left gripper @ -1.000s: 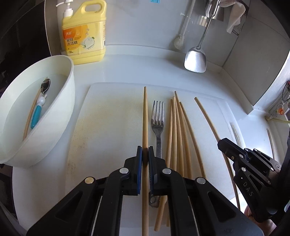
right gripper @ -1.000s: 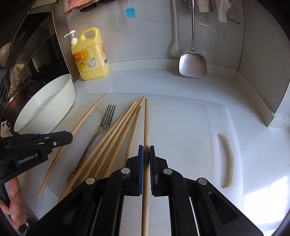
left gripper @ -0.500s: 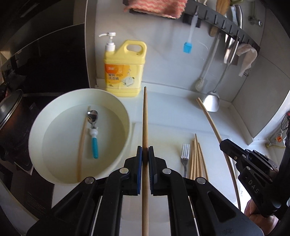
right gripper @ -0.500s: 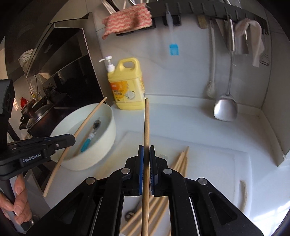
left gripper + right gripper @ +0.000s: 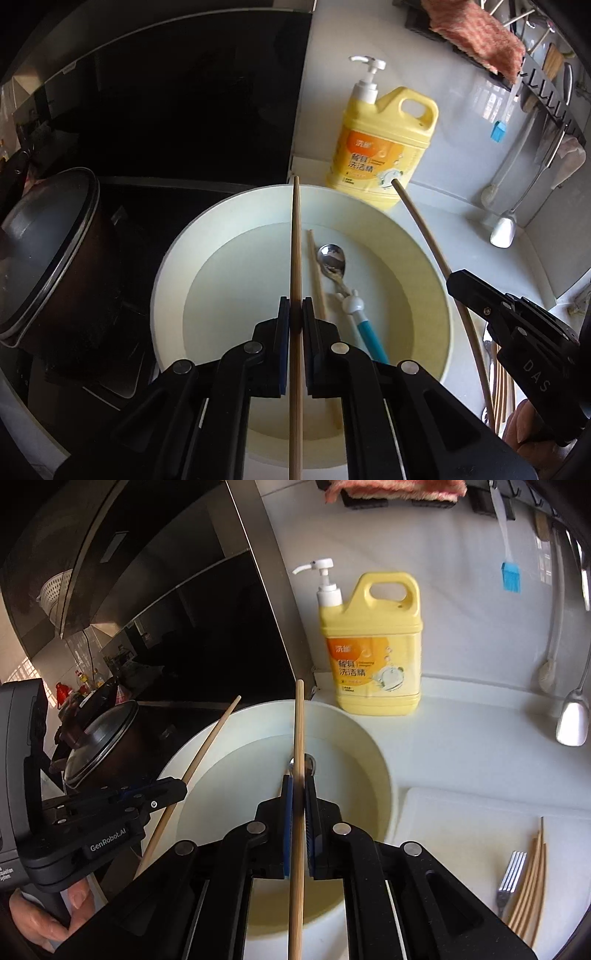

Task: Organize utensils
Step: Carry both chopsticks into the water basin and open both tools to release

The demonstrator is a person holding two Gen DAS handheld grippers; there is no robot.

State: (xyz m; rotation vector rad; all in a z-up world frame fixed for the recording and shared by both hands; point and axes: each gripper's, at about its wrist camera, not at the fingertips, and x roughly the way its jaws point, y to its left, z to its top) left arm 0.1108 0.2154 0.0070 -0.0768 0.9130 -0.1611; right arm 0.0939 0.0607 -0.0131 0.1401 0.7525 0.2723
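Note:
My left gripper (image 5: pixel 295 314) is shut on a wooden chopstick (image 5: pixel 295 240) and holds it over the white bowl (image 5: pixel 177 266). My right gripper (image 5: pixel 298 794) is shut on another chopstick (image 5: pixel 299 720), also above the bowl (image 5: pixel 384 775). Each gripper with its chopstick shows in the other's view, the right one (image 5: pixel 458 282) at the right and the left one (image 5: pixel 177 788) at the left. In the bowl lie one chopstick (image 5: pixel 316 266) and a blue-handled spoon (image 5: pixel 332 258). Several chopsticks (image 5: pixel 532 878) and a fork (image 5: pixel 511 875) lie on the white cutting board (image 5: pixel 461 830).
A yellow detergent bottle (image 5: pixel 369 646) stands behind the bowl. A dark lidded pot (image 5: pixel 40 258) sits on the stove to the left. A metal spatula (image 5: pixel 572 720), a blue brush (image 5: pixel 511 576) and a cloth (image 5: pixel 476 33) hang on the back wall.
Both grippers lifted their chopsticks off the cutting board and carried them left, from above the board to above the bowl. The bowl now fills both views.

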